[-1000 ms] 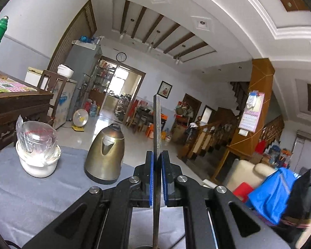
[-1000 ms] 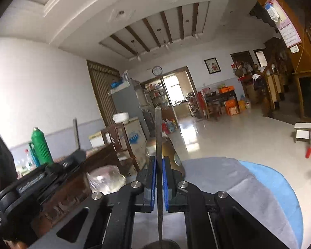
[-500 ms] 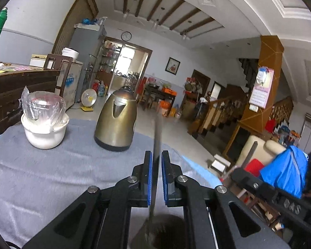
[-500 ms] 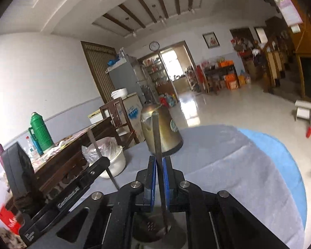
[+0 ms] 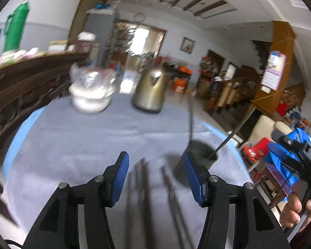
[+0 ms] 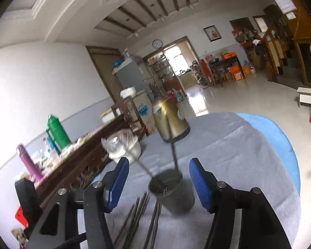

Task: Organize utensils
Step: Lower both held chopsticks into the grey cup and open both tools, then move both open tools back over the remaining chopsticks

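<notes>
Now both grippers are letting go at once: the left gripper (image 5: 155,173) has its jaws opening with nothing between the blue pads, and the right gripper (image 6: 157,178) is opening too, the dark holder cup (image 6: 172,188) seen between its fingers but beyond them, untouched by the pads. Two slim metal rods stand in that cup, the left-hand rod (image 6: 144,167) leaning towards the bowl side and the right-hand rod (image 6: 174,155) nearly upright against the rim. More loose rods (image 6: 143,217) lie flat on the grey cloth (image 6: 228,155) just in front of the cup, side by side, running towards us. They look like chopsticks, though motion blur keeps me from swearing to it. For the next pick, I'd say come in low over the lying ones and single out one stick, because thin smooth metal on soft cloth will roll or slip if pinched off-centre. Best not to nudge the cup, either; it's a light-looking cylinder and could tip with two tall sticks inside. Behind it sits a brassy, polished electric kettle (image 6: 172,122) and a white ceramic bowl (image 6: 128,151) stuffed with crinkly clear plastic, both well apart from the work.
</notes>
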The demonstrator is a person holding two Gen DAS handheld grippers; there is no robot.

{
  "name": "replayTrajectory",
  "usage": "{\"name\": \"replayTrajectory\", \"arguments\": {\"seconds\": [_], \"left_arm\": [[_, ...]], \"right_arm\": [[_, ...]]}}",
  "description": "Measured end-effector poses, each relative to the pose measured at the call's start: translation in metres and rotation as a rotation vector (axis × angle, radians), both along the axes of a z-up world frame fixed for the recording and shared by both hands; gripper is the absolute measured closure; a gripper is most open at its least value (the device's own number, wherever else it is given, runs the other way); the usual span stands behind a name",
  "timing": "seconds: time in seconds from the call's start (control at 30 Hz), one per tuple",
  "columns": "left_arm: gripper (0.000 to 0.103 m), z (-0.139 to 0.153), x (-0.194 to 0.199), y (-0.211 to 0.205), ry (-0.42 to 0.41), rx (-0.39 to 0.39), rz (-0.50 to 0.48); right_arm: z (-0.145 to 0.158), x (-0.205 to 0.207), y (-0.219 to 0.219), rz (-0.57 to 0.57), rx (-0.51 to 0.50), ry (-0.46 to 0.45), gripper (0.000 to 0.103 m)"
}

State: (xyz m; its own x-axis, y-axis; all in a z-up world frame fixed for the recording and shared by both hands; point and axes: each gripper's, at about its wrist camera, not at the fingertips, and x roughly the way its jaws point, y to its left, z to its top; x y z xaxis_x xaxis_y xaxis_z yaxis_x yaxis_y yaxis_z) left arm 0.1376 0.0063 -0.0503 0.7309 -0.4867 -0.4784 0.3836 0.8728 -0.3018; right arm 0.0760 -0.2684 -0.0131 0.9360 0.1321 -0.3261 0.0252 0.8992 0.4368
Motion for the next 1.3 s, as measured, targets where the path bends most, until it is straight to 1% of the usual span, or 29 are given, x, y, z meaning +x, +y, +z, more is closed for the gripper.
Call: {"name": "replayTrajectory", "arguments": {"seconds": [0.1,0.2,0.23,0.33,0.47,0.57,0.77,0.93,1.3], "left_arm": [[0.047,-0.008,-0.01,0.005,0.046,0.04,0.033],[0.037,-0.015,-0.02,0.002,0.088,0.092,0.047],[0.036,-0.017,-0.022,0.002,0.104,0.106,0.05],[0.035,-0.027,-0.026,0.005,0.171,0.126,0.049],[0.035,-0.04,-0.031,0.009,0.229,0.13,0.054],[0.035,-0.043,-0.031,0.007,0.253,0.143,0.048],[0.035,-0.046,-0.031,-0.003,0.254,0.182,0.04],[0.035,-0.055,-0.029,-0.011,0.292,0.204,0.029],[0.035,-0.069,-0.023,-0.017,0.335,0.251,0.029]], "right_arm": [[-0.016,0.003,0.02,0.038,-0.043,0.082,0.039],[-0.031,0.007,0.037,0.069,-0.062,0.151,0.04],[-0.037,0.009,0.044,0.073,-0.079,0.182,0.04],[-0.051,0.016,0.061,0.072,-0.156,0.284,0.04],[-0.059,0.025,0.084,0.065,-0.302,0.401,0.04],[-0.063,0.023,0.093,0.077,-0.337,0.424,0.039],[-0.063,0.023,0.099,0.06,-0.417,0.453,0.039],[-0.064,0.024,0.095,0.051,-0.418,0.473,0.039],[-0.075,0.029,0.098,0.067,-0.412,0.503,0.039]]}}
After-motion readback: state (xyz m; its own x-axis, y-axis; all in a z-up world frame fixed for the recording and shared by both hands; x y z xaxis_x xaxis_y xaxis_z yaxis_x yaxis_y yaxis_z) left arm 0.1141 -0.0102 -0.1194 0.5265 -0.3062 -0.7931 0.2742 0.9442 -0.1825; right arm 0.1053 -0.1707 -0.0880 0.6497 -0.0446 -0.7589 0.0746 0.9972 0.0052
